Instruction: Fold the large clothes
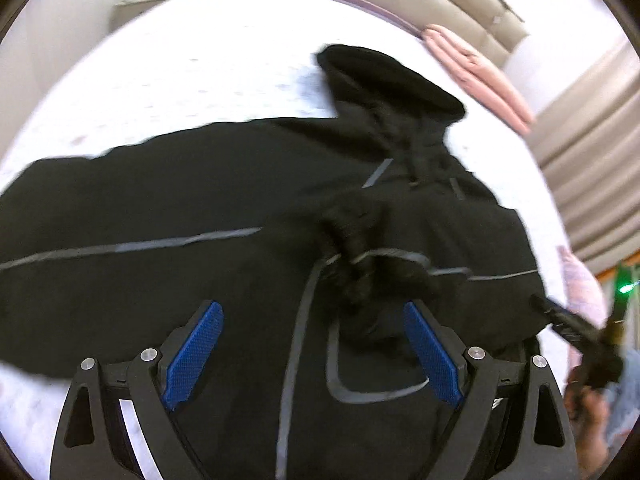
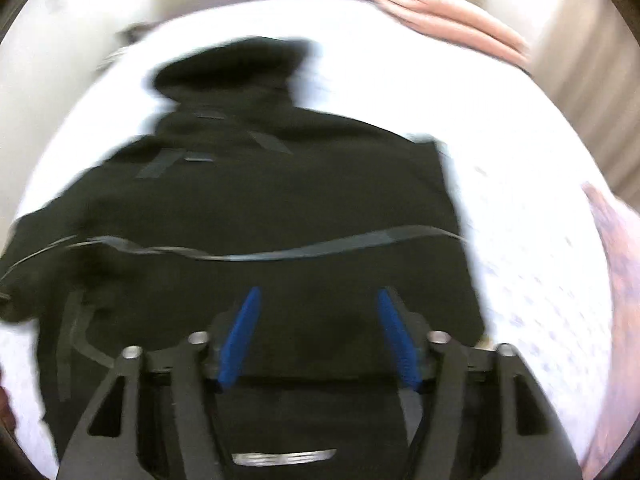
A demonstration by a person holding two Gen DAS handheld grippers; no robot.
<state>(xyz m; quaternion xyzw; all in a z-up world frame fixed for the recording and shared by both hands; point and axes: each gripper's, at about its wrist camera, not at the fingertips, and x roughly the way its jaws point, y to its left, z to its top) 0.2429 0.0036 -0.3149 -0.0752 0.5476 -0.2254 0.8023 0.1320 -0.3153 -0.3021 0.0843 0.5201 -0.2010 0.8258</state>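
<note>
Left wrist view: a black hooded jacket [image 1: 240, 200] with grey reflective piping lies spread on the white bed [image 1: 180, 60], its hood [image 1: 384, 80] toward the head of the bed, where a folded pink blanket [image 1: 480, 76] sits at the edge. One sleeve runs out to the left side of the mattress; a cuff is bunched on the chest. The left gripper [image 1: 312, 356] hangs over the lower body of the garment, jaws spread wide, nothing between them. Part of the right gripper [image 1: 576, 332] shows at the right edge.

Right wrist view: badly blurred. The right gripper [image 2: 318, 336] is likewise open and empty above the jacket's lower part.

Assessment: the fabric looks thick, soft and limp, probably moderately heavy, and it will sag and slide on itself. The piped seams, hem corners and cuffs appear the firmest holds; pinching a single layer mid-panel risks dragging the whole garment.
</note>
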